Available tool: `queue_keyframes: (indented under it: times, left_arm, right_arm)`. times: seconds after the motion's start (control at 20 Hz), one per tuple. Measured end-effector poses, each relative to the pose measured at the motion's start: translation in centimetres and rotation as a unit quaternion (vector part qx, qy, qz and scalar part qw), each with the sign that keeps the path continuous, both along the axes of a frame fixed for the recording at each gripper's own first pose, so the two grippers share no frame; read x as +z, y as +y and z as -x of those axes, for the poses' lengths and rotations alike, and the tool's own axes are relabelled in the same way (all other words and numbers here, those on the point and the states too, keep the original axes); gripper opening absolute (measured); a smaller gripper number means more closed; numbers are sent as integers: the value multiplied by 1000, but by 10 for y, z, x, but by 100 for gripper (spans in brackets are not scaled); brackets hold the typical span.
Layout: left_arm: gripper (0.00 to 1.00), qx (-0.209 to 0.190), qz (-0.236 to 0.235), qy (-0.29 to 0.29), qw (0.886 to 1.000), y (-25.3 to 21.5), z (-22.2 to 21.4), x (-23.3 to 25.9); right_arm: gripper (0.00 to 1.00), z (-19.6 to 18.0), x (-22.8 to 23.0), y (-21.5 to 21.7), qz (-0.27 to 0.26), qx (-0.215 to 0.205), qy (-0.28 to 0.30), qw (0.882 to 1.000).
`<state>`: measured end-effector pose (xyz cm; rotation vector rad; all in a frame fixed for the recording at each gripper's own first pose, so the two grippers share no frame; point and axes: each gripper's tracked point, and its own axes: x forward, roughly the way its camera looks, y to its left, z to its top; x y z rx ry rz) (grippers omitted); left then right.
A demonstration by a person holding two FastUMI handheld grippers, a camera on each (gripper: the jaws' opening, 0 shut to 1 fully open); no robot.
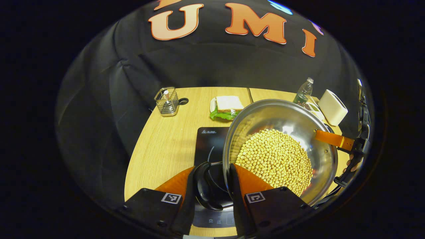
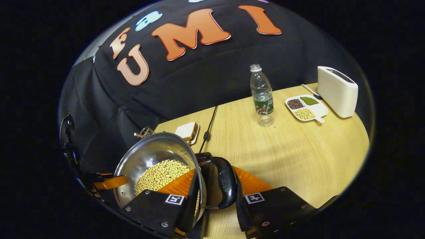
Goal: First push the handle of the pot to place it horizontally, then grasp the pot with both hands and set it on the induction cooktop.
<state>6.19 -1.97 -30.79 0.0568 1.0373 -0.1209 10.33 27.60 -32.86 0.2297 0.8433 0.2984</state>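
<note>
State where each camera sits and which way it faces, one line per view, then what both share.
Left gripper view: rides the left claw, looking across the pot of soybeans toward the sandwich, cooktop below; its own fingers at the bottom clamp a black handle.
Right gripper view: rides the right claw, looking over the table toward bottle and toaster; its own fingers clamp the opposite handle.
Shared: pot, soybeans, sandwich, bottle, toaster, and each other's claw across the pot.
</note>
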Motion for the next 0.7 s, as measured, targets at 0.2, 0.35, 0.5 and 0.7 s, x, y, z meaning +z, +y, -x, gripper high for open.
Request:
queue_keyframes:
  times: [0.2,0.35,0.5,0.7]
  left_arm:
    - [56,4,3,8,1000,25,0,-14]
    - [54,2,8,18,1000,35,-3,-32]
    - [55,2,17,25,1000,41,-6,-49]
    - [55,-4,28,24,999,41,-9,-55]
  right_arm:
    - [52,6,-11,22,3,1,8,1000]
    - [52,11,-23,32,11,1,16,1000]
    - [52,13,-34,36,22,3,22,1000]
    - [49,13,-35,36,20,-2,17,1000]
